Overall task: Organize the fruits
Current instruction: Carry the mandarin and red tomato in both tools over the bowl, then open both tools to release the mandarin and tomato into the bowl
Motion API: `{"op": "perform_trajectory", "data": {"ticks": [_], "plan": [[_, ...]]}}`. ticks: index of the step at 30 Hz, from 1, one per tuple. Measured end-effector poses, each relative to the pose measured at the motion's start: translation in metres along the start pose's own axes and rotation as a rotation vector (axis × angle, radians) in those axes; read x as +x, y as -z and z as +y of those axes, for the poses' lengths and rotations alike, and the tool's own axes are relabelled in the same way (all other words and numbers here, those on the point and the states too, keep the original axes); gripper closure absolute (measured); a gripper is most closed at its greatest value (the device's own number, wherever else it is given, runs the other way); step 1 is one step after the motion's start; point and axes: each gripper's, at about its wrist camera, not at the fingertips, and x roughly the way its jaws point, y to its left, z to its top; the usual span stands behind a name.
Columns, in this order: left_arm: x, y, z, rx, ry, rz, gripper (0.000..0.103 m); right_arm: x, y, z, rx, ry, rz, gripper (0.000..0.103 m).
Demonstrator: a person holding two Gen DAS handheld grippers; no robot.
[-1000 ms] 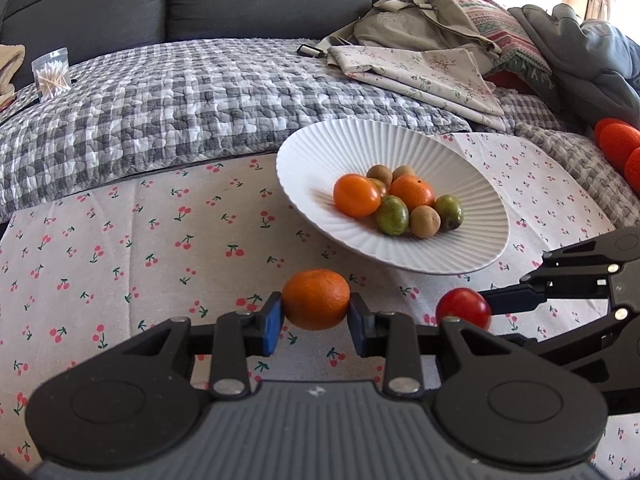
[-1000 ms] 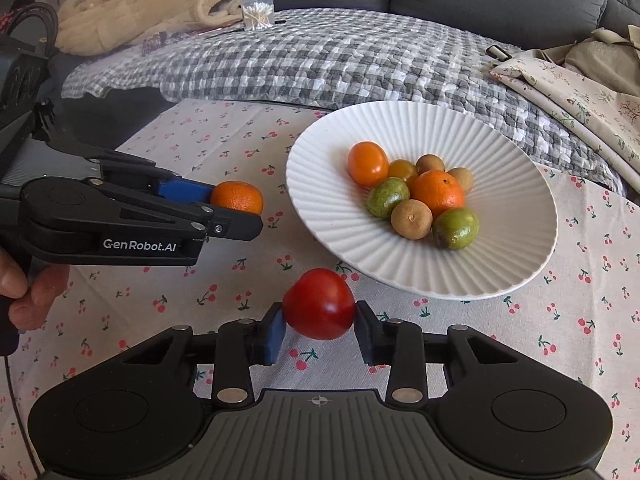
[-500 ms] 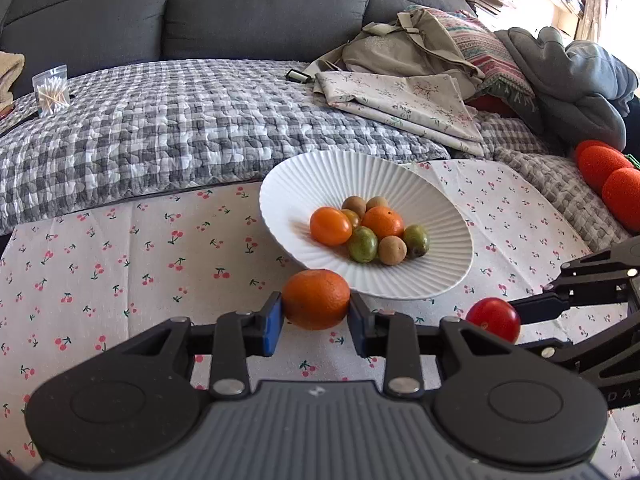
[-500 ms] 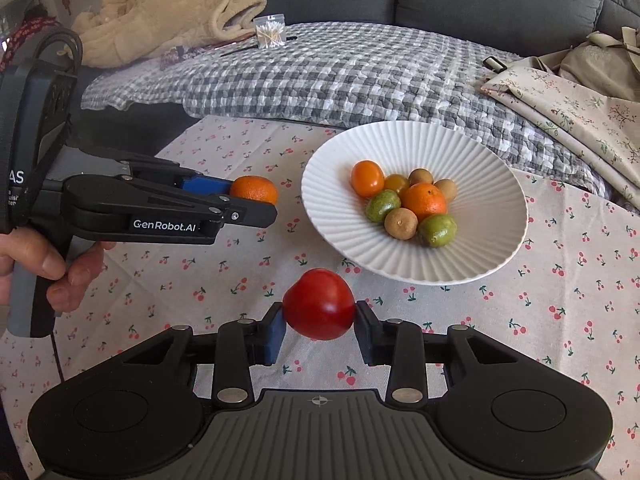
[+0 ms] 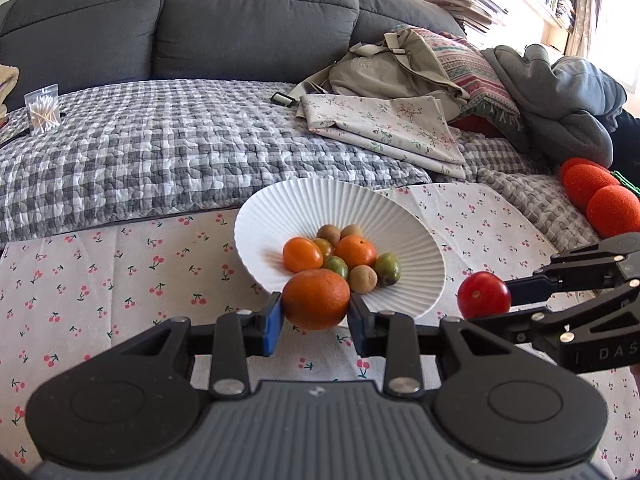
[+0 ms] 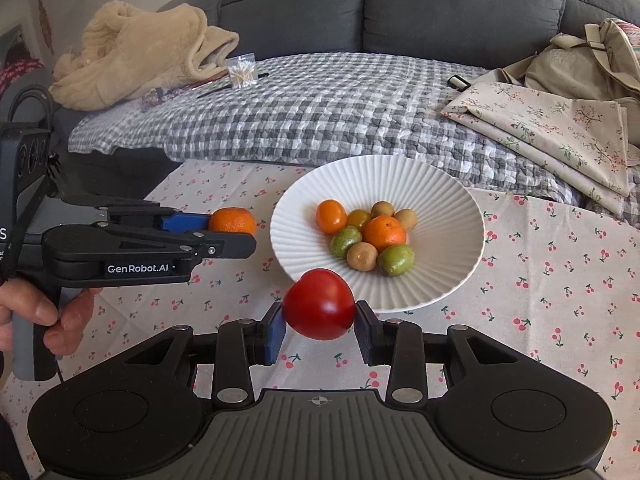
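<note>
My left gripper is shut on an orange mandarin, held above the cherry-print cloth just in front of the white ribbed plate. My right gripper is shut on a red tomato, held before the plate's near rim. The plate holds several small fruits: orange ones, green ones and brown ones. In the right wrist view the left gripper and its mandarin are left of the plate. In the left wrist view the tomato is right of the plate.
A grey checked quilt covers the sofa behind the table. Folded floral cloth, a bag and a grey jacket lie at the right. A cotton-swab box and a beige blanket lie at the left. Orange balls sit far right.
Both grippers have risen and drawn back with their fruit still held, so the plate looks smaller and farther. The fruits in the plate have not moved.
</note>
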Motion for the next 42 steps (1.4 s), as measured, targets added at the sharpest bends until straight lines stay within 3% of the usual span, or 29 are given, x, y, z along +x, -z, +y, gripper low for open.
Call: {"op": "perform_trajectory", "data": {"ticks": [12, 23, 31, 42], "plan": [[0.018, -0.012, -0.008, 0.039, -0.004, -0.015, 0.071, -0.001, -0.008, -0.042, 0.087, 0.094, -0.054, 0.067], [0.055, -0.039, -0.015, 0.074, -0.002, -0.017, 0.071, 0.034, -0.019, -0.060, 0.124, 0.154, -0.062, 0.067], [0.099, -0.063, -0.009, 0.074, -0.033, 0.030, 0.070, 0.055, -0.029, -0.073, 0.151, 0.169, -0.057, 0.067], [0.128, -0.056, -0.008, 0.063, -0.048, 0.102, 0.070, 0.074, -0.033, -0.071, 0.158, 0.149, -0.045, 0.066]]}}
